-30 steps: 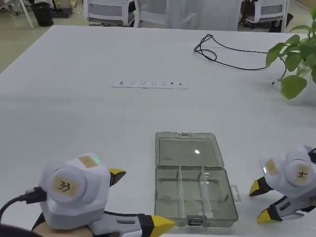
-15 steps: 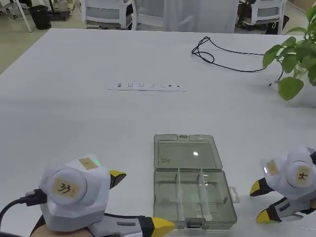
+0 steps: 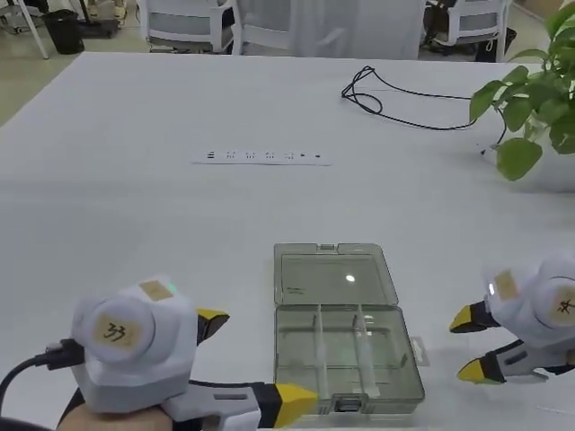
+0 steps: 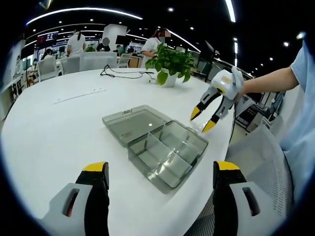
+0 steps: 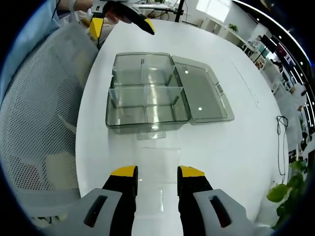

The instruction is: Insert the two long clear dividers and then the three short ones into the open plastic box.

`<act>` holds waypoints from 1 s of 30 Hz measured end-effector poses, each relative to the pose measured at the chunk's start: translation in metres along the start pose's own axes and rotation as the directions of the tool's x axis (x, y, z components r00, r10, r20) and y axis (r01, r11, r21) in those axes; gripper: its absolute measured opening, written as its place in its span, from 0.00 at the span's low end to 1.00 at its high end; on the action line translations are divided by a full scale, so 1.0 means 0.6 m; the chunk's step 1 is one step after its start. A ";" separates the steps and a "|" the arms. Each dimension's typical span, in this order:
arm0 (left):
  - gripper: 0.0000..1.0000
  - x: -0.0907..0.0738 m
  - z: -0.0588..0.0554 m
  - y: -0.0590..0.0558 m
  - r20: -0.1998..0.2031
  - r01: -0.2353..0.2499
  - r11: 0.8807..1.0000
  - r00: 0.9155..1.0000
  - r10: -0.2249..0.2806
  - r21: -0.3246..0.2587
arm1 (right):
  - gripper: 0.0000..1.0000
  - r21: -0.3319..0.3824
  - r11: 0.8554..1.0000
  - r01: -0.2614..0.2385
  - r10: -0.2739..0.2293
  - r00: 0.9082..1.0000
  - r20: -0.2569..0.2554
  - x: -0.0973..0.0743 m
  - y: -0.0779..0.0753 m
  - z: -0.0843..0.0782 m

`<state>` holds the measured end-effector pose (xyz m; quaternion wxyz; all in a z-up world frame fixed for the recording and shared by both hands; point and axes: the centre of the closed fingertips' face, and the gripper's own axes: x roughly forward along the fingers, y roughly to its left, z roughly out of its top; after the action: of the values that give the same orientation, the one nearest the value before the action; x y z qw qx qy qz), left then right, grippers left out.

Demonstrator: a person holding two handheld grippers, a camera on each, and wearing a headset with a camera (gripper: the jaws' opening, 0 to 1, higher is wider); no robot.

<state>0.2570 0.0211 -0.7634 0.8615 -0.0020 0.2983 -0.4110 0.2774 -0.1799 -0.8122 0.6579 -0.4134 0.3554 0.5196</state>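
Two long dividers (image 3: pixel 316 346) stand in the open box (image 3: pixel 386 401); left gripper (image 3: pixel 256 359) fingers (image 4: pixel 96 196) wide, right gripper (image 3: pixel 464 344) fingers (image 5: pixel 123 191) narrower, both empty.

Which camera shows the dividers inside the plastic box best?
The head view: looking down, both dividers stand apart as parallel strips in the box. The left gripper view shows them obliquely; the right gripper view shows them side-on, one crossing the box plainly.
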 end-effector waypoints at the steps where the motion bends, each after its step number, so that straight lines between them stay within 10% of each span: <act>1: 0.87 0.001 0.001 -0.001 0.001 0.001 1.000 1.000 -0.001 0.000 | 0.32 -0.002 1.000 0.010 -0.010 1.000 0.009 -0.003 -0.001 0.005; 21: 0.70 0.062 0.049 -0.051 0.026 0.111 0.987 0.994 -0.108 -0.119 | 0.32 -0.114 0.977 0.182 -0.160 0.971 0.180 -0.075 -0.003 0.142; 30: 0.48 0.080 0.080 -0.078 0.089 0.196 0.944 0.980 -0.179 -0.266 | 0.32 -0.202 0.958 0.206 -0.164 0.965 0.203 -0.072 0.014 0.182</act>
<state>0.2716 -0.0555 -0.7370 0.8189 -0.1624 0.3232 -0.4455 0.2647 -0.0960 -0.7309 0.6836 -0.4659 0.1925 0.5278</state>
